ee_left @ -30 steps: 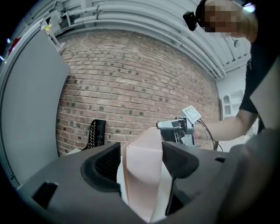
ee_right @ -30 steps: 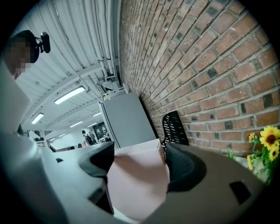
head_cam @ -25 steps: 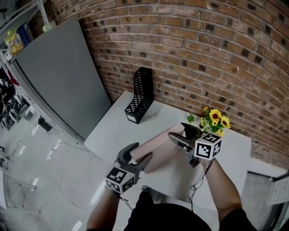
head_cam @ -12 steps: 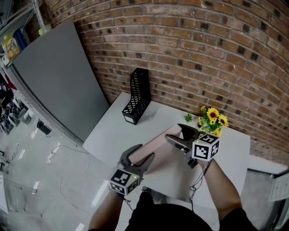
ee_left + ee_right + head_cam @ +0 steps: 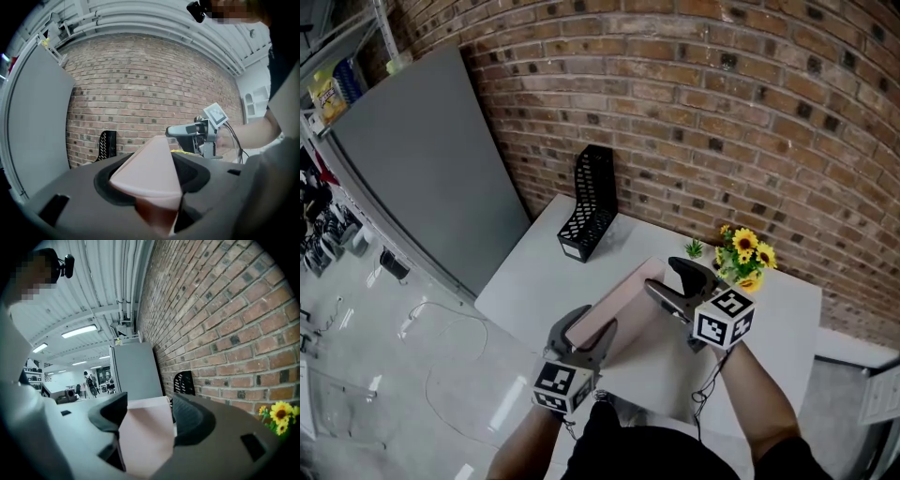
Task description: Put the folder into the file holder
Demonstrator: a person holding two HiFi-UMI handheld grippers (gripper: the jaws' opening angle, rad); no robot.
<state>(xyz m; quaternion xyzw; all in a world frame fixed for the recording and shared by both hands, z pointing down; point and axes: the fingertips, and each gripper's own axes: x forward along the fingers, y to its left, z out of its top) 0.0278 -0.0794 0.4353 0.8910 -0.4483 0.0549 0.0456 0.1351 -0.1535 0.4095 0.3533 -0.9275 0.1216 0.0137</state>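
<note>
A pink folder [image 5: 630, 298] hangs tilted over the white table [image 5: 534, 272], carried between both grippers. My left gripper [image 5: 592, 323] is shut on its near corner; its jaws have just been closing with the folder [image 5: 150, 166] between them. My right gripper [image 5: 666, 277] grips the far right edge, and its jaws have likewise just closed in on the folder [image 5: 145, 432]. The black mesh file holder [image 5: 591, 202] stands upright at the table's back left, apart from the folder. It also shows as the file holder [image 5: 107, 144] in the left gripper view and the file holder [image 5: 184, 382] in the right one.
A pot of yellow flowers [image 5: 742, 255] sits at the back of the table, just right of my right gripper. The brick wall [image 5: 722, 112] runs close behind the table. A large grey panel [image 5: 422, 150] leans at the left, with floor below the table's left edge.
The folder has tipped up more steeply and looks narrower from above. Both grippers' jaws have drawn in on it. The right gripper has rolled a little; neither hand has shifted much.
</note>
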